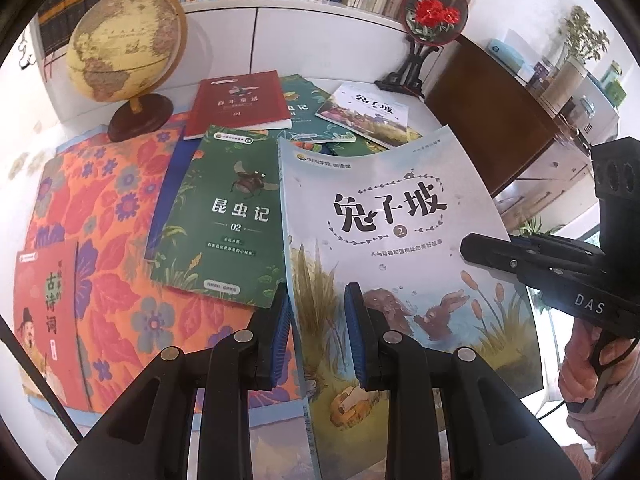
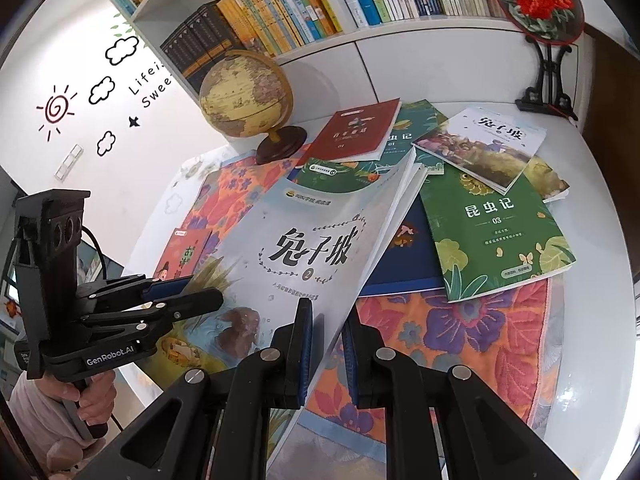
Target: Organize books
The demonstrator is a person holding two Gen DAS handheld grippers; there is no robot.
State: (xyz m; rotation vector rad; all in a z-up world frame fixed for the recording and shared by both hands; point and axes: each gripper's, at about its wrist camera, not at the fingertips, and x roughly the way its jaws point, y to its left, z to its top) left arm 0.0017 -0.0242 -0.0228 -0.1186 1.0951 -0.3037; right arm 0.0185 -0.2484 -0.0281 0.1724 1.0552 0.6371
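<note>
A pale book with rabbits on its cover [image 1: 384, 216] is held tilted up off the table by both grippers. My left gripper [image 1: 318, 332] is shut on its lower left edge, a blue pad on each side. My right gripper [image 2: 326, 352] is shut on the same book [image 2: 304, 248] at its lower right edge. Each gripper also shows in the other's view, clamped on the book's side. Loose books lie behind: a green insect book marked 02 [image 1: 224, 216], a red book [image 1: 240, 104], a green one marked 03 [image 2: 496, 232] and another rabbit book [image 2: 480, 148].
A floral cloth [image 1: 108, 200] covers the white table [image 2: 580, 208]. A globe [image 1: 124, 48] stands at the back left and an embroidered fan on a black stand [image 1: 432, 16] at the back right. A red poetry book [image 1: 44, 320] lies near left. Filled bookshelves [image 2: 320, 0] run behind.
</note>
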